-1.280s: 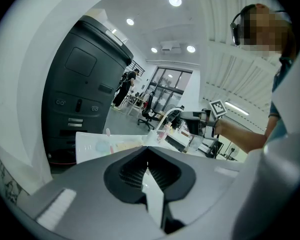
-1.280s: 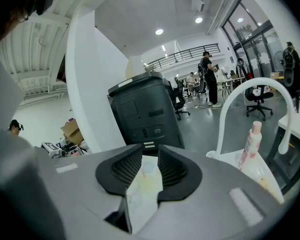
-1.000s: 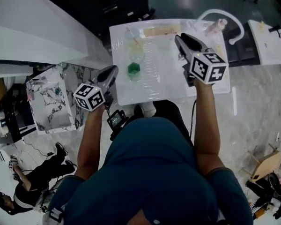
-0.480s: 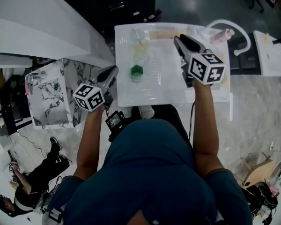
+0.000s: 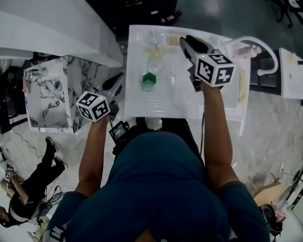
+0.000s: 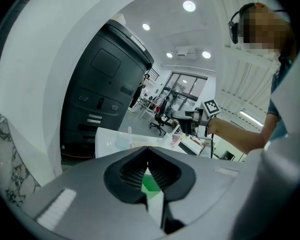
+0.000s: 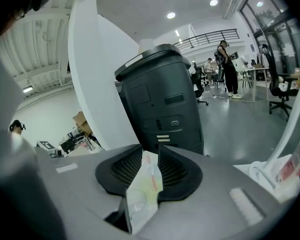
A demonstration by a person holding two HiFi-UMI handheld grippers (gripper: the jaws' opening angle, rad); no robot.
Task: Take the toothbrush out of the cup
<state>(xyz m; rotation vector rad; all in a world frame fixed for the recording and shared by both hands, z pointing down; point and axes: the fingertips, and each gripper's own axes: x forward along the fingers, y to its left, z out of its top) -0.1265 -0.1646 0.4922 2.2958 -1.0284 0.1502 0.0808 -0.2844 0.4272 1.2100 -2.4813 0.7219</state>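
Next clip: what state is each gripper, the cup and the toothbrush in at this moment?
Left gripper: shut, empty.
Right gripper: open, empty.
Cup: standing on the table, not held.
Toothbrush: in the cup, leaning, untouched.

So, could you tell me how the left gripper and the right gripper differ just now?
The left gripper's jaws are shut; the right gripper's stand apart. The left gripper sits at the left edge of the table, while the right gripper reaches over the table, beside the clear cup. The left gripper lines up with the green object, the right gripper with the clear cup. Neither holds anything.
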